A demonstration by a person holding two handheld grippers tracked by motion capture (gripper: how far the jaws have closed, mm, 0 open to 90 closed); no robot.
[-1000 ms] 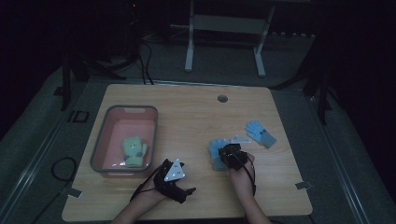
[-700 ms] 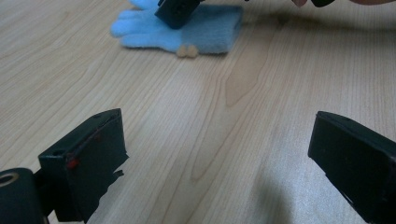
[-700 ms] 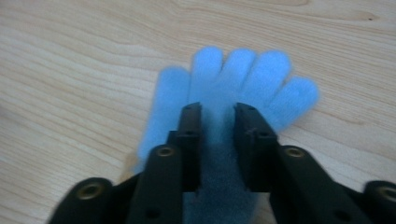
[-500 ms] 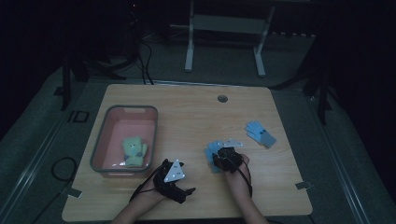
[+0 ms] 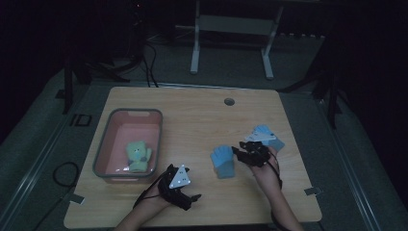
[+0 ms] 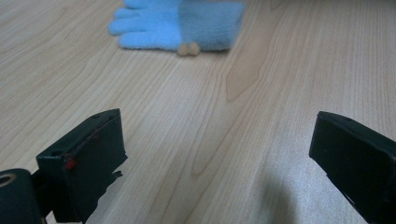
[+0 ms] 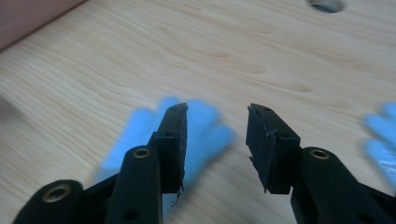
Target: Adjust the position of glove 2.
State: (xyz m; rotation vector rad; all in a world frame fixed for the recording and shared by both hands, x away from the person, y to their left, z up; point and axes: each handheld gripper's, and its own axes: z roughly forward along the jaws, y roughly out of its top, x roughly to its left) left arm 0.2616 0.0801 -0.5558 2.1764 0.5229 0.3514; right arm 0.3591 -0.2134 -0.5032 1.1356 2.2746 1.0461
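Observation:
A light blue glove (image 5: 223,162) lies flat on the wooden table (image 5: 192,120). My right gripper (image 5: 239,150) is just to its right, and in the right gripper view it (image 7: 217,116) stands open above the blurred glove (image 7: 205,130), gripping nothing. A second blue glove (image 5: 267,135) with a white tag lies behind the right hand, and its edge (image 7: 380,135) is at that view's right. My left gripper (image 5: 191,186) rests near the front edge. Its jaws (image 6: 217,154) are wide open over bare wood, with the glove (image 6: 180,23) ahead of them.
A pink bin (image 5: 103,154) stands at the table's left with a green glove (image 5: 137,155) inside. A round cable hole (image 5: 229,101) sits near the far edge. Metal stand legs (image 5: 231,43) are on the floor beyond the table.
The blue glove now lies flat on the table, slightly left of where my right gripper had it. That gripper has drawn back to the right with its jaws apart. The left gripper stayed put.

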